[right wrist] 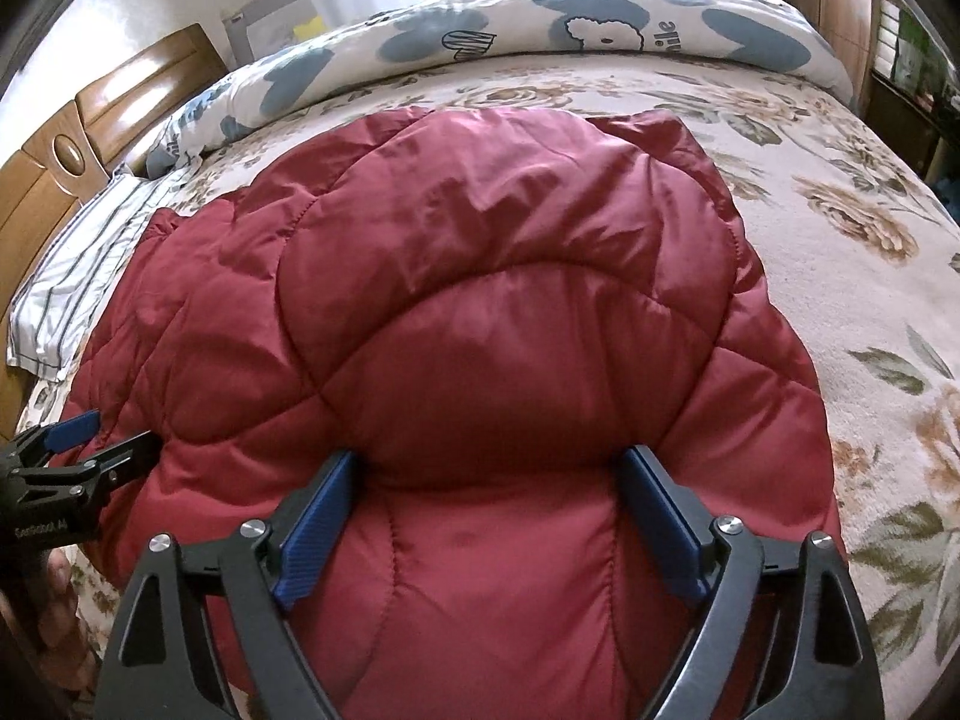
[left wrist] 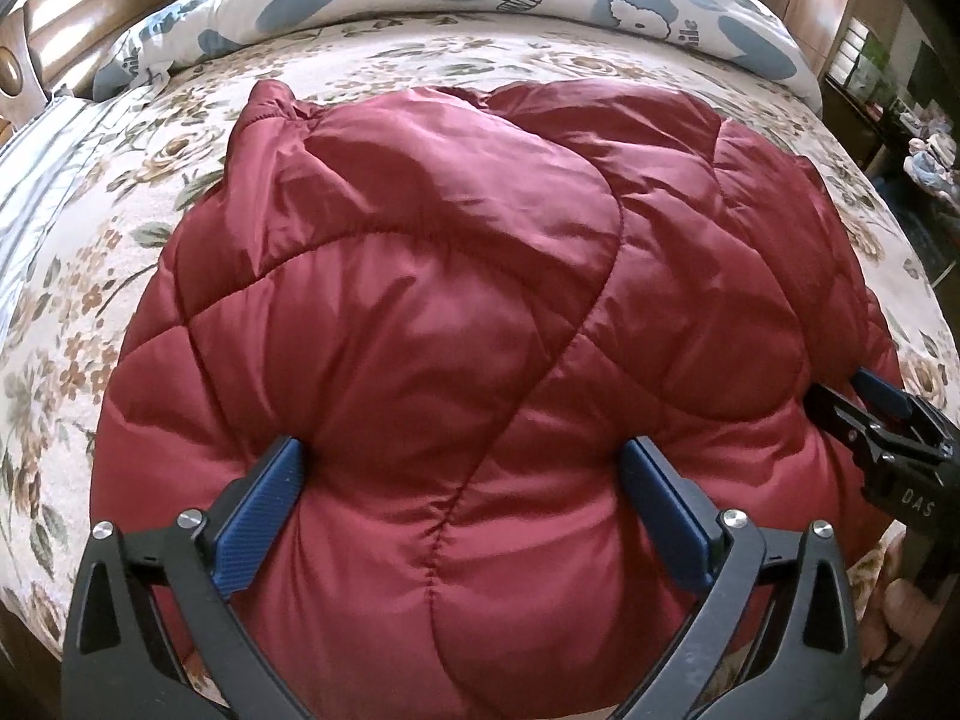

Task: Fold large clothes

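Floral bedspread (left wrist: 90, 228) carries a red quilted jacket (left wrist: 456, 312); both tongs (left wrist: 465, 498) (right wrist: 489, 507) gape around its edge.

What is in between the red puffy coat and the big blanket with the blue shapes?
Only bare flowered bedspread lies between the red coat and the blue-patterned blanket. Nothing else sits on that strip. The right wrist view shows it best.

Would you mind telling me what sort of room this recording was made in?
Most likely a home bedroom: the red quilted jacket lies on a bed with a floral bedspread, a rolled printed duvet lies along its far side, and a wooden headboard stands at the left.
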`<state>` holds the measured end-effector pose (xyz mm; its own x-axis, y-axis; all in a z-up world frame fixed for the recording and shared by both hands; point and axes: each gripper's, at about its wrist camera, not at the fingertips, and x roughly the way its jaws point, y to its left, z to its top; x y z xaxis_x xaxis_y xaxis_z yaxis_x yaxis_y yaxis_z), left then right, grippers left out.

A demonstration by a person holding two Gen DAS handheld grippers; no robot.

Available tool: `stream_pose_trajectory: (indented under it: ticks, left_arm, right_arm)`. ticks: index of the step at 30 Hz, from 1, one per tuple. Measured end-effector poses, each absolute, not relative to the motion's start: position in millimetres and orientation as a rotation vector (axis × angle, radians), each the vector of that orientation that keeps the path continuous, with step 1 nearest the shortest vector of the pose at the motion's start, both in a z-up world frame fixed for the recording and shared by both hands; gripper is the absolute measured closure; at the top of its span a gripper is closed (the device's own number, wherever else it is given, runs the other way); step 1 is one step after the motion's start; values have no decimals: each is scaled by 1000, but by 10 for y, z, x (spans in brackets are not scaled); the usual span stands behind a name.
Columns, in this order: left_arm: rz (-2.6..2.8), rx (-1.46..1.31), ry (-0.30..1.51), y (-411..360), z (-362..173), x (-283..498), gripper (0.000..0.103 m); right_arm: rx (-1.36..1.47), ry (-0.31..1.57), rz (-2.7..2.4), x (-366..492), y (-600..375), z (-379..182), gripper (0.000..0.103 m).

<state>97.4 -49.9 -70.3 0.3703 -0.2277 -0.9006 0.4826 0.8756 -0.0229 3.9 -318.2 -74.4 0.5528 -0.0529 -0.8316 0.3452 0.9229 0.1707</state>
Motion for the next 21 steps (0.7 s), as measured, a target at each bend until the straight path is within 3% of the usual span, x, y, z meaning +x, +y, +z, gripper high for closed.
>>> stream_pose_trajectory:
  ticks: [11, 21]
  left_arm:
    - [-460, 265, 1104, -501, -714, 1010, 0]
    - [-461, 263, 1085, -518, -652, 977, 0]
  right_arm:
    - [312, 894, -224, 43, -3109, -326, 17]
    - [342, 968, -223, 271, -3258, -670, 13]
